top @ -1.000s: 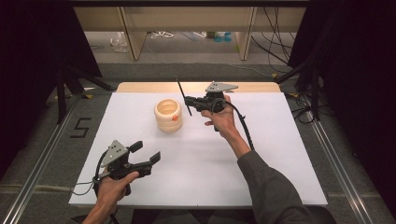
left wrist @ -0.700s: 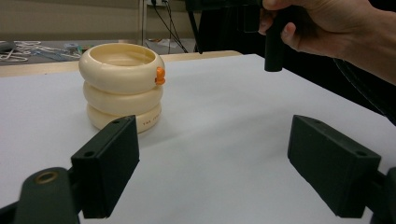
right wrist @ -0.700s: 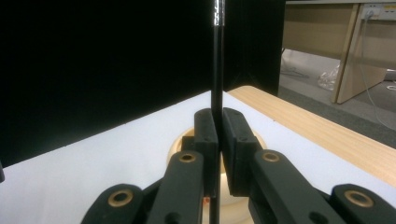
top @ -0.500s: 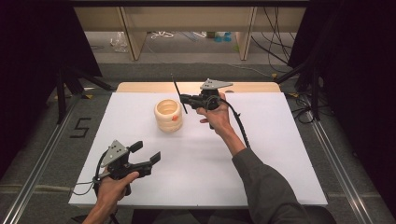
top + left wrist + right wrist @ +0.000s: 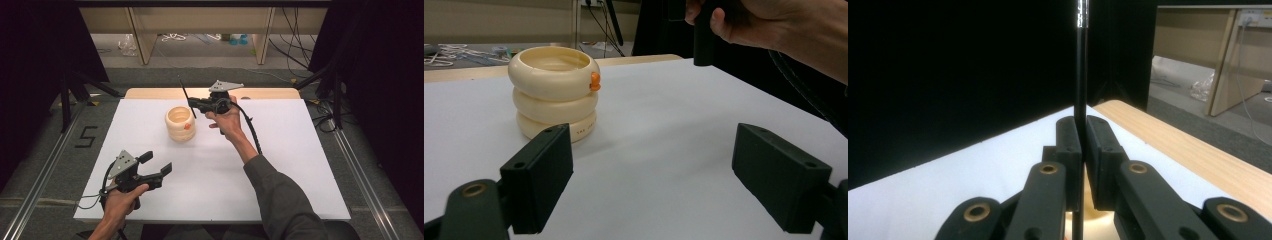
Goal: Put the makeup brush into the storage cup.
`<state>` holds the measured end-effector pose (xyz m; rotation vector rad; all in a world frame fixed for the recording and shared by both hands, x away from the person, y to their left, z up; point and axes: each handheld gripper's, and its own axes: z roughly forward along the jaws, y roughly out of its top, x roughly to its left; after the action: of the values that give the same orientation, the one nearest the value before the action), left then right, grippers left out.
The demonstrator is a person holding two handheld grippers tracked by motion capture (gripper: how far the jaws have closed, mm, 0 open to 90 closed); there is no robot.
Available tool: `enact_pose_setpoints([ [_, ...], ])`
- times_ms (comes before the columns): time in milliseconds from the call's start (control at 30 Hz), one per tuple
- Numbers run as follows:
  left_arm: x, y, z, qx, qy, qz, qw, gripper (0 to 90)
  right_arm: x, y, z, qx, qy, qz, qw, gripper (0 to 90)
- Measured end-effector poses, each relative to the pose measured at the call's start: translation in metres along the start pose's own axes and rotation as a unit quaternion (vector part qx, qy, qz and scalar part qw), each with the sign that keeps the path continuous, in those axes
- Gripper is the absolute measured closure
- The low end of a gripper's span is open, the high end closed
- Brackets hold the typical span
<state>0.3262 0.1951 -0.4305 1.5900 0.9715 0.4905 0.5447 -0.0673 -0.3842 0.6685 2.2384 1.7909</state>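
High view, layout: white table [image 5: 300, 165]; person's forearms enter from the near edge.
Left gripper [image 5: 159, 171]: near-left of the table, jaws spread wide, nothing between them, hovering low.
Ringed holder [image 5: 180, 123]: cream, three stacked rings, open top, small orange tab on its side; stands upright at centre-far, well apart from the left gripper.
Thin black rod [image 5: 187, 98]: tilted, rising up and to the far left, lower end just above and right of the holder's mouth.
Right gripper [image 5: 193, 104]: just right of the holder, jaws clamped tight on the rod.
Step in hand, by judgement: carrying the rod to the holder for insertion.
Next move calls for: bringing the rod's lower tip over the opening, standing it more upright, then lowering before release.
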Motion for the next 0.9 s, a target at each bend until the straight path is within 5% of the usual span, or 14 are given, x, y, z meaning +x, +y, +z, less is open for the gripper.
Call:
enact_pose_setpoints([
  [900,-0.001,0.000,0.000,0.000,-0.004,0.002,1.0000,15.9,-0.004,-0.004,0.023,-0.002,-0.009,0.026,0.9996,85.7],
])
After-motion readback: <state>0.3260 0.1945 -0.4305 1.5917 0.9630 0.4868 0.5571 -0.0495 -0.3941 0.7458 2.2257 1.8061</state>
